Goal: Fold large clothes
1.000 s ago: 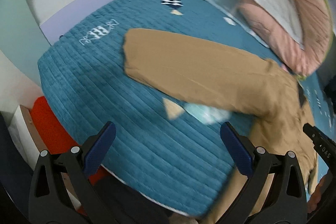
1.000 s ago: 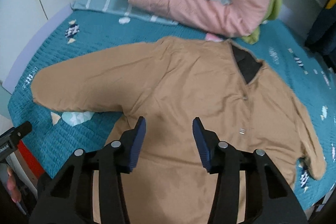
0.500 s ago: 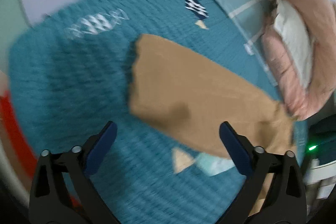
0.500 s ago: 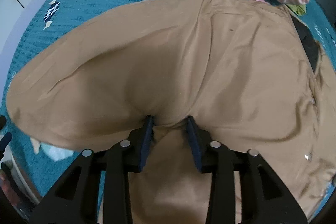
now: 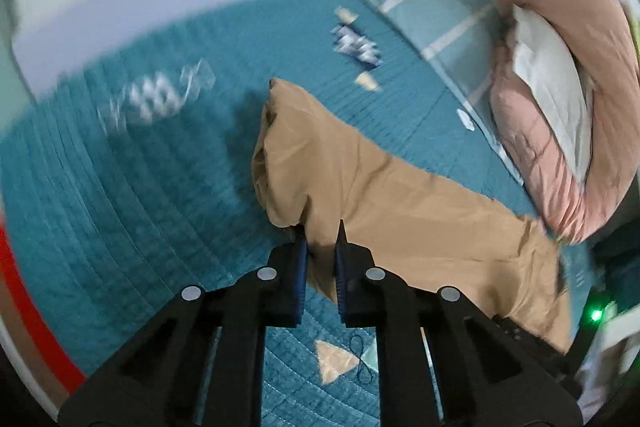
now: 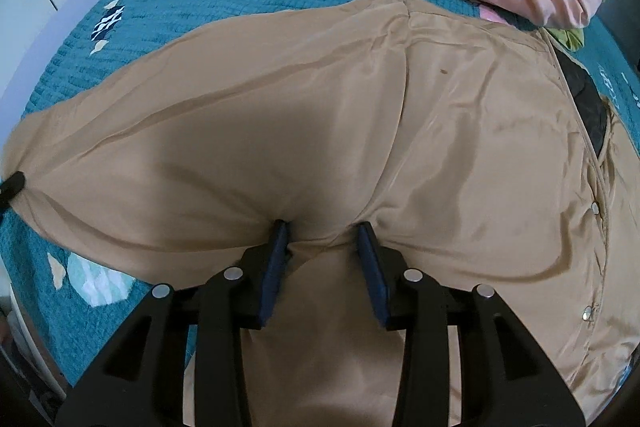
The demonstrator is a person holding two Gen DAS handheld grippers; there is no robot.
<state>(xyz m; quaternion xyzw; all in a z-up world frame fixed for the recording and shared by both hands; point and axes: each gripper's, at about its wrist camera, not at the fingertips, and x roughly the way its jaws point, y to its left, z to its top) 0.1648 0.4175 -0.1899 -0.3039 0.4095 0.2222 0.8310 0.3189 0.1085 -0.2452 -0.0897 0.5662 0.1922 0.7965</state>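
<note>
Both wrist views look down close onto the tan garment (image 6: 400, 131).
</note>
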